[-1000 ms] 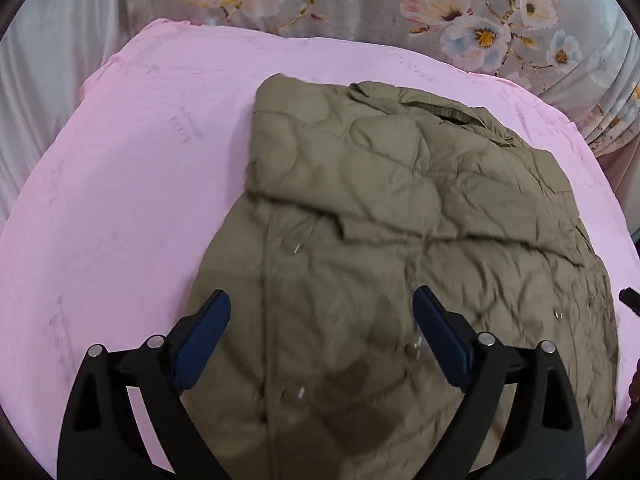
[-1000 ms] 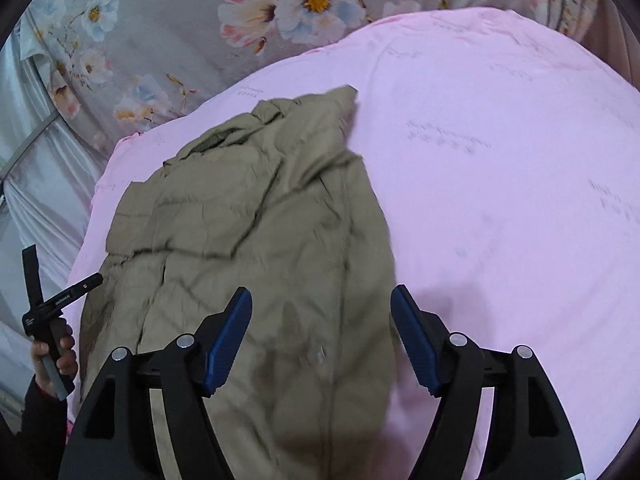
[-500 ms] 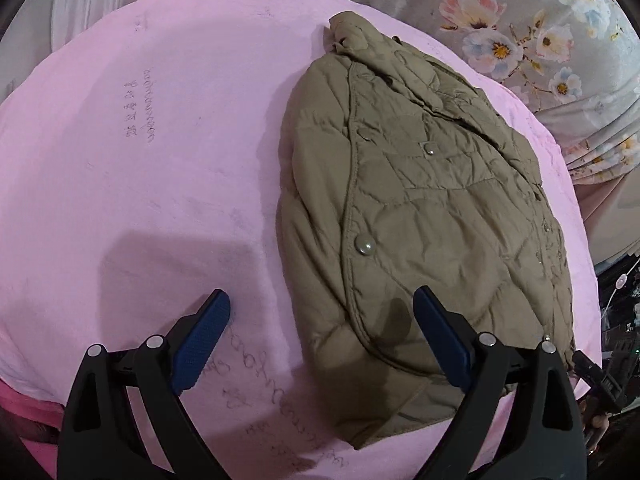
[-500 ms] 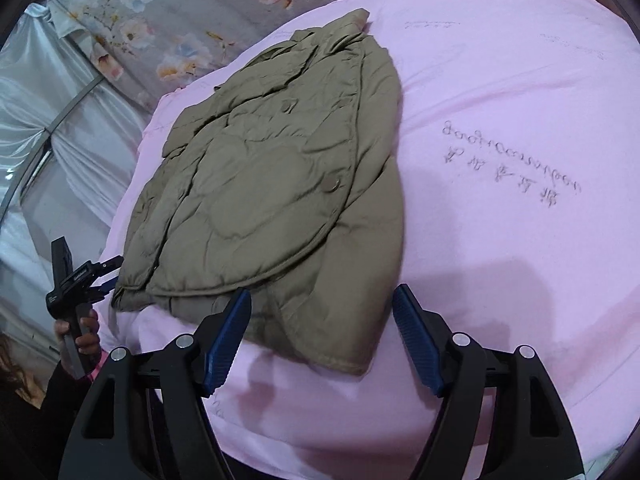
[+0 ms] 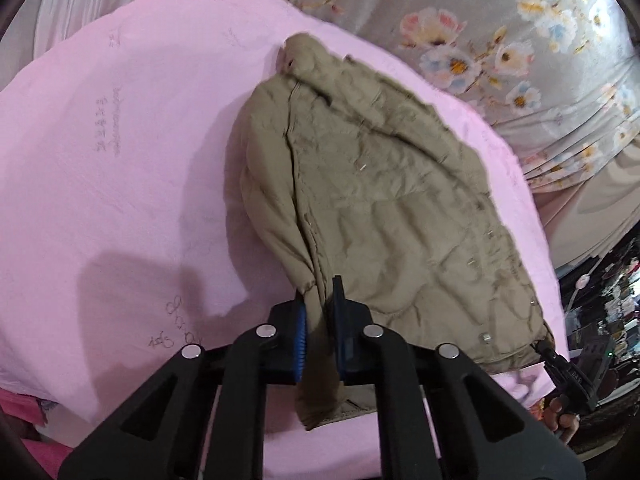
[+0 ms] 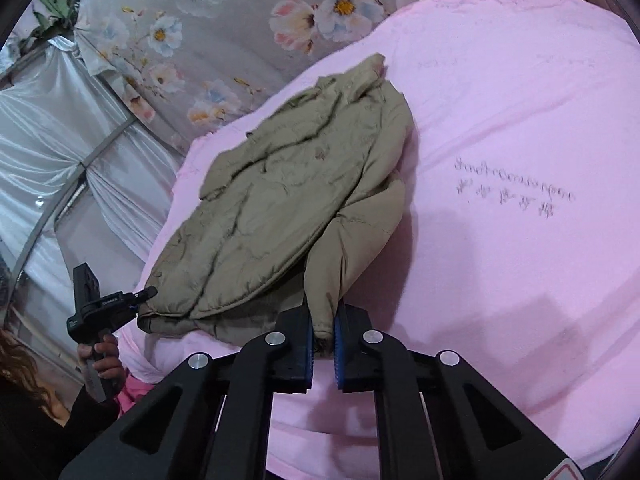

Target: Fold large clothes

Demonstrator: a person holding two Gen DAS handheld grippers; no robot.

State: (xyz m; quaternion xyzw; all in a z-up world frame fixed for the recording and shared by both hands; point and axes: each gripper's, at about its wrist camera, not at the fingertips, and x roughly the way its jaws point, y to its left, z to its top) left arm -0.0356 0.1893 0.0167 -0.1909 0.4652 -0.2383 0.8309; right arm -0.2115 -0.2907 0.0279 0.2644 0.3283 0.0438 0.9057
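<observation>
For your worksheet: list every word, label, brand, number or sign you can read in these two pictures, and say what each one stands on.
Stitched script on the pink cover: two rows of lettering, not legible.
More stitched marks on the pink cover: too blurred to read.
White print on the side of the other gripper: too small to read.
Pale letters on the other gripper: too blurred to read with confidence.
Olive quilted jacket: no text visible.
</observation>
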